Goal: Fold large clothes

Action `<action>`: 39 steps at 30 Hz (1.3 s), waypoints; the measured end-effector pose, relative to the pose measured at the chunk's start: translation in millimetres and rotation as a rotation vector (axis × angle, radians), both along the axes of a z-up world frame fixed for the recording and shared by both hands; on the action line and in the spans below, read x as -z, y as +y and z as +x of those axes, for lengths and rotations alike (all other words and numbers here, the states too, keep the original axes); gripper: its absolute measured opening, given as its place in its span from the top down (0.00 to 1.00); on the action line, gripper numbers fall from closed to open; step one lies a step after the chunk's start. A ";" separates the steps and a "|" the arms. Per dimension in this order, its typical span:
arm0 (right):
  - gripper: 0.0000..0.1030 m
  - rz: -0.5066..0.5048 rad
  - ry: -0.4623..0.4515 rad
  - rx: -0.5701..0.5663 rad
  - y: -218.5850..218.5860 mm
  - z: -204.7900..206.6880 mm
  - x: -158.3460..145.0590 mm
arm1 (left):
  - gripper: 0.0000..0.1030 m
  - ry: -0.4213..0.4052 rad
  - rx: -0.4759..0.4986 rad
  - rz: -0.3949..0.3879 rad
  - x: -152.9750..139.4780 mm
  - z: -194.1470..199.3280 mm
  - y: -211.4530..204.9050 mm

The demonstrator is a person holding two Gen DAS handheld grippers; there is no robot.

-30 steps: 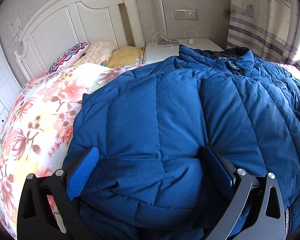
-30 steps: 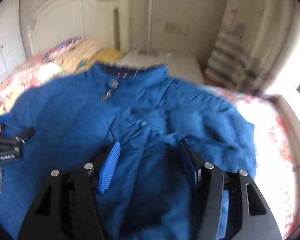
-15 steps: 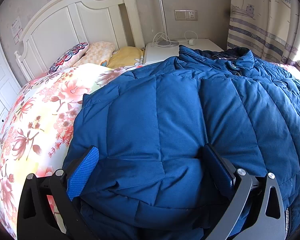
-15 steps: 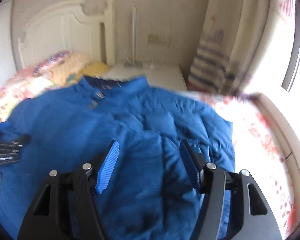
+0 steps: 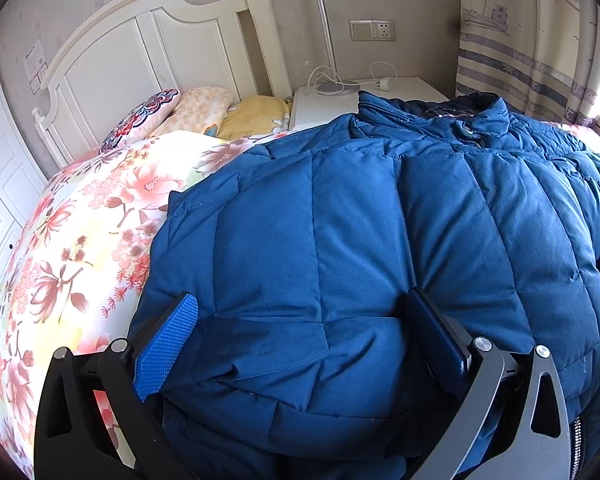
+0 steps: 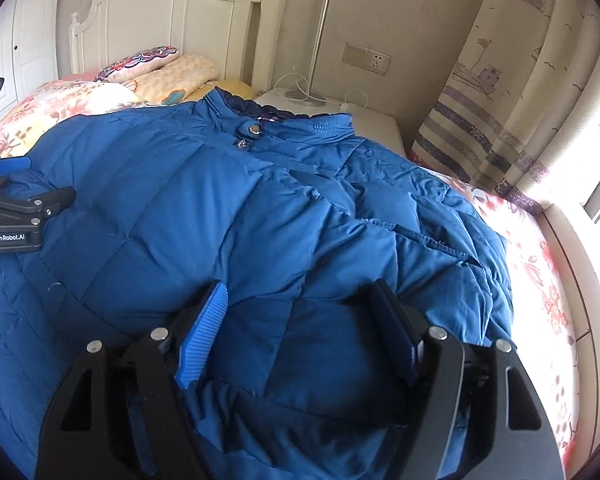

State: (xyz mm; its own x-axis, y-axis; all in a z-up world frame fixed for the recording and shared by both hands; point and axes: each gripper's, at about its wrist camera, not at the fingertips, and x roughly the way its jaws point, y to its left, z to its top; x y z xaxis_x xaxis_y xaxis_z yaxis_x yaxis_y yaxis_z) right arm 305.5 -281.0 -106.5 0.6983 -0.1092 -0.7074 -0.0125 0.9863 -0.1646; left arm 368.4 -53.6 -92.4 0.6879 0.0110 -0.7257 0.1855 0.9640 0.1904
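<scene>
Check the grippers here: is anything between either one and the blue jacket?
Nothing visible. The left gripper and right gripper are both open, right over the jacket, with padding bulging between their fingers.

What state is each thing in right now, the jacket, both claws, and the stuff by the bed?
Blue jacket: spread on the bed, collar snapped shut, sleeve folded over the front.
Left claw: open, pads straddling the jacket's hem.
Right claw: open, over the jacket.
Curtain: drawn.
Wall socket: nothing plugged in.
</scene>
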 end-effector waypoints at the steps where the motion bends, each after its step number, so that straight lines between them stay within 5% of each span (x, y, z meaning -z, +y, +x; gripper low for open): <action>1: 0.29 0.000 0.000 0.001 0.2 0.5 -0.3 | 0.04 -0.002 -0.001 0.002 -0.7 -0.1 0.0; 4: 0.29 0.002 0.001 0.001 0.6 1.1 -0.7 | 0.05 -0.036 -0.016 -0.015 -13.0 -12.4 -3.2; 7: 0.29 0.009 0.005 0.002 0.8 1.4 0.1 | 0.04 -0.056 0.112 -0.071 -25.5 -33.5 -23.5; 11: 0.28 0.029 0.010 0.001 -2.9 2.1 1.0 | 0.04 -0.036 0.183 0.052 3.7 -36.7 -54.6; 15: 0.28 0.036 0.017 0.000 -5.1 3.4 1.5 | 0.04 0.041 0.182 -0.095 4.7 -22.1 -36.2; 20: 0.27 0.079 0.010 -0.015 -9.4 1.1 -1.1 | 0.04 0.026 0.150 -0.090 -3.0 -30.1 -31.9; 23: 0.27 0.152 -0.008 0.006 -21.7 -28.1 -19.4 | 0.04 -0.008 0.126 -0.101 -22.0 -57.4 -14.5; 27: 0.22 0.126 -0.034 -0.023 -21.6 -83.2 -32.0 | 0.04 -0.051 0.114 -0.011 -30.5 -113.7 17.9; 31: 0.21 0.065 0.117 -0.041 -20.3 -104.7 8.7 | 0.04 0.041 0.088 0.077 6.3 -133.5 42.3; 36: 0.20 0.117 0.115 0.027 -29.0 -118.2 0.0 | 0.05 0.065 -0.021 0.022 3.4 -131.7 63.0; 39: 0.19 0.166 0.068 -0.049 -19.8 -153.1 -14.2 | 0.05 0.033 0.035 -0.001 -8.8 -163.9 61.1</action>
